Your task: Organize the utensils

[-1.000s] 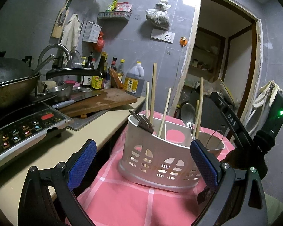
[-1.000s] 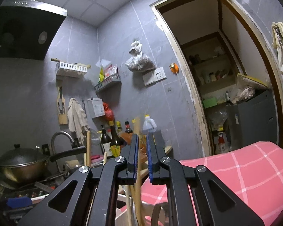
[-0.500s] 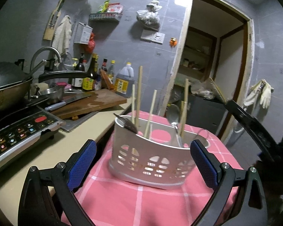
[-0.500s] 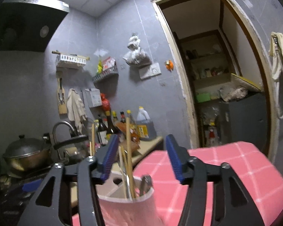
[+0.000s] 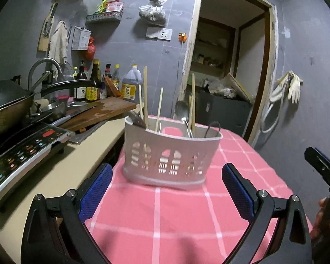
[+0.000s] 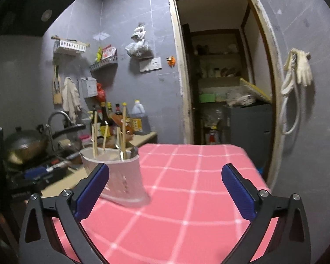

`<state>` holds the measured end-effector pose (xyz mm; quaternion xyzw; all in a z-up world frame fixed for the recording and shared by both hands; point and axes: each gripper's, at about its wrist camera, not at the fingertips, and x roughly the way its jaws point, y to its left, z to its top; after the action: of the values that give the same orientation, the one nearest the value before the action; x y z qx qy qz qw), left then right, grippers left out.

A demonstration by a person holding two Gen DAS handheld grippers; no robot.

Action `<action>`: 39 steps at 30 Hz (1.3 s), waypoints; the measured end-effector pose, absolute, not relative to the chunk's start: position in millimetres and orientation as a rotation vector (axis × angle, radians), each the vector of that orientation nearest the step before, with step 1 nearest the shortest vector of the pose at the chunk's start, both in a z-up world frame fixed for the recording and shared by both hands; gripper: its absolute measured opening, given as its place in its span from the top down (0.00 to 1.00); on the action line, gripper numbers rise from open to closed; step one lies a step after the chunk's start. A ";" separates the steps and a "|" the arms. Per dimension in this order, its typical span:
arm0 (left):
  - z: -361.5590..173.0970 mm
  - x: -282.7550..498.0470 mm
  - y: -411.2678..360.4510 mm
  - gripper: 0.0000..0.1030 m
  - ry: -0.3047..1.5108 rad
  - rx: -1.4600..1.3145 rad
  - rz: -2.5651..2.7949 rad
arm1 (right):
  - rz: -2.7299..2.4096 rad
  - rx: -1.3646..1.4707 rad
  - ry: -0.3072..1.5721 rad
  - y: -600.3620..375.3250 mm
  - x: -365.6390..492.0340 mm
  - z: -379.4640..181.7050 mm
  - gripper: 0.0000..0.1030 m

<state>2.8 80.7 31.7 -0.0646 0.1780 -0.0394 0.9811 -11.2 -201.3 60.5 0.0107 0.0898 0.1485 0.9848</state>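
A white slotted utensil holder (image 5: 171, 156) stands on the pink checked tablecloth (image 5: 165, 220). It holds several wooden chopsticks (image 5: 145, 94), a metal spoon (image 5: 182, 112) and a fork (image 5: 136, 118). My left gripper (image 5: 167, 189) is open in front of the holder, with only cloth between its blue pads. In the right wrist view the holder (image 6: 123, 176) sits to the left, behind the left finger. My right gripper (image 6: 165, 189) has its jaws opening wide, nothing between them. Its black tip (image 5: 321, 165) shows at the left wrist view's right edge.
Left of the table a beige counter carries an induction cooker (image 5: 22, 149), a wok (image 5: 6, 107), a wooden cutting board (image 5: 99, 112) and sauce bottles (image 5: 92, 85) near a faucet. An open doorway (image 6: 222, 77) lies behind the table. Gloves (image 6: 301, 68) hang on the right wall.
The right gripper went from shut above the holder to wide open and drew back to the right. The left gripper backed away a little, so the holder looks smaller.
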 end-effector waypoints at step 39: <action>-1.2 -84.0 56.0 0.05 0.184 -0.034 -0.070 | 0.167 -0.013 0.125 -203.5 -89.9 20.6 0.00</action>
<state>-84.0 56.0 -1.2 -0.0168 0.0919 -0.0352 0.9950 -89.9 -203.5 20.6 -0.0065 0.0625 0.0834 0.9945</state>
